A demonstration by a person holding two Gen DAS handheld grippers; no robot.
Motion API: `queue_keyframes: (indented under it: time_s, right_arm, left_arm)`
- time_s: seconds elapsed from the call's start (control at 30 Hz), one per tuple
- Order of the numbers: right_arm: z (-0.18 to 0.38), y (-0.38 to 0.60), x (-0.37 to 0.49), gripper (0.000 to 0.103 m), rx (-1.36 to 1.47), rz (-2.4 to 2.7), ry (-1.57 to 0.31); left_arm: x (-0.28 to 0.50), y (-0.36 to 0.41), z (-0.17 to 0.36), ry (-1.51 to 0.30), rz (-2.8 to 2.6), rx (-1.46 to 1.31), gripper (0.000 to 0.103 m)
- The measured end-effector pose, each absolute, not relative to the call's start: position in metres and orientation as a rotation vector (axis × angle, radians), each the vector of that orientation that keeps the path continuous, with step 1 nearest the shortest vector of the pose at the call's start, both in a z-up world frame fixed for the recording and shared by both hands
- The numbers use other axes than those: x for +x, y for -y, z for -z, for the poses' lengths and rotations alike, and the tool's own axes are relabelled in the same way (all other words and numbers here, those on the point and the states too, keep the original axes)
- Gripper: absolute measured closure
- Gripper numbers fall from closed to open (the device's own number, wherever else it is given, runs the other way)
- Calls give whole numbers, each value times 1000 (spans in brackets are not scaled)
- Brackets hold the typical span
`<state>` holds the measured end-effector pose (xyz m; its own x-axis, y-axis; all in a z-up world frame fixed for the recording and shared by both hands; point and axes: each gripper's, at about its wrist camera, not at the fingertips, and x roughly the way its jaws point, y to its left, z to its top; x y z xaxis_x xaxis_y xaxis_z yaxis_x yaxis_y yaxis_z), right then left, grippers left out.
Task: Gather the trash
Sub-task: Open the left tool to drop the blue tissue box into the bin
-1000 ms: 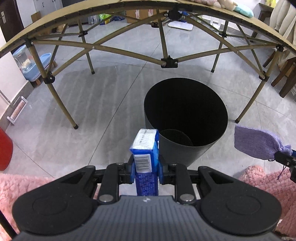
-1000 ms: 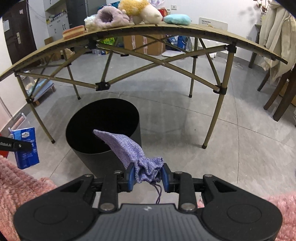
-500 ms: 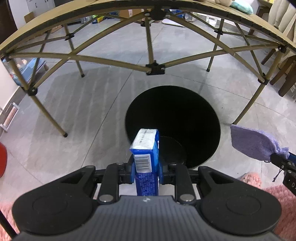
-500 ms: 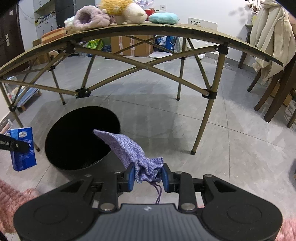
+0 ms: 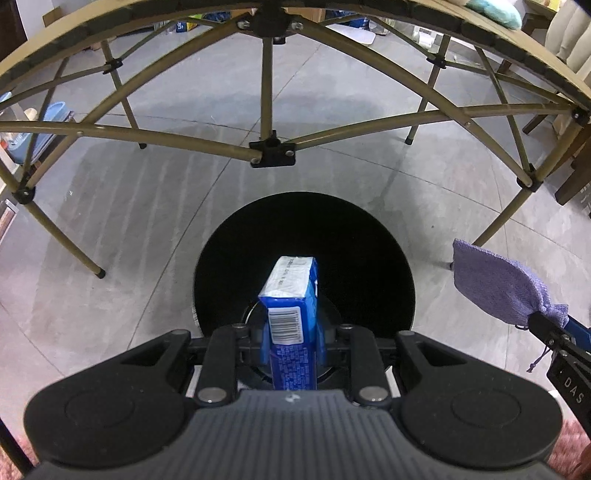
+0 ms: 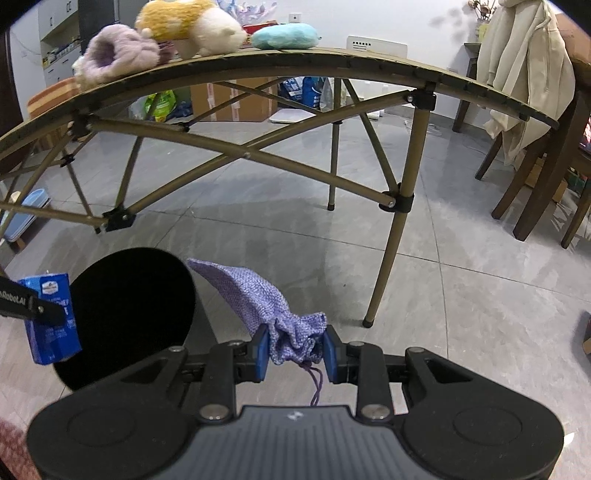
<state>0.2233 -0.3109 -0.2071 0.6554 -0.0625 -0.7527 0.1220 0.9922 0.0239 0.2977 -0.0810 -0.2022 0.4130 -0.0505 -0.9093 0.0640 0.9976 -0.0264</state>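
My left gripper [image 5: 291, 345] is shut on a blue tissue pack [image 5: 291, 295], which hangs right over the mouth of the black round bin [image 5: 362, 236] on the floor. In the right wrist view the same blue tissue pack [image 6: 51, 314] shows at the left edge beside the black bin [image 6: 129, 314]. My right gripper [image 6: 295, 354] is shut on the bunched neck of a purple knitted pouch [image 6: 255, 299], held just right of the bin's rim. That purple pouch [image 5: 495, 288] also appears at the right in the left wrist view.
A folding table [image 6: 332, 62] with tan legs [image 6: 402, 206] arches over the bin; plush toys [image 6: 188, 26] lie on top. A dark wooden chair [image 6: 535, 177] with a cream coat stands right. Pink rug [image 5: 569, 446] lies near me. Grey tiled floor [image 6: 461, 280] spreads around.
Both grippers moved forward toward the bin. The tissue pack went from the bin's near side to above its opening; the pouch came closer to the rim. The pink rug slid almost out of view.
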Motion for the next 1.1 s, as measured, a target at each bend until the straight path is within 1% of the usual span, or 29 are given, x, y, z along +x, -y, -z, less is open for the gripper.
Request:
queue_keyframes:
  time_s: [0.37, 0.73, 0.97, 1.07, 1.1]
  right_arm:
    - [215, 317, 261, 75, 89, 124, -834]
    - [221, 313, 265, 75, 96, 111, -833]
    - [220, 314, 262, 75, 99, 112, -829]
    - [219, 313, 262, 75, 97, 111, -826]
    - [219, 313, 262, 75, 96, 112, -827]
  left_arm:
    - [328, 92, 218, -1190, 38, -38, 80]
    - [337, 99, 233, -1238, 4, -61, 80]
    - [335, 100, 233, -1236, 1, -52, 80]
    - [335, 99, 234, -1239, 5, -50, 77]
    - [334, 99, 233, -1238, 8, -49, 67]
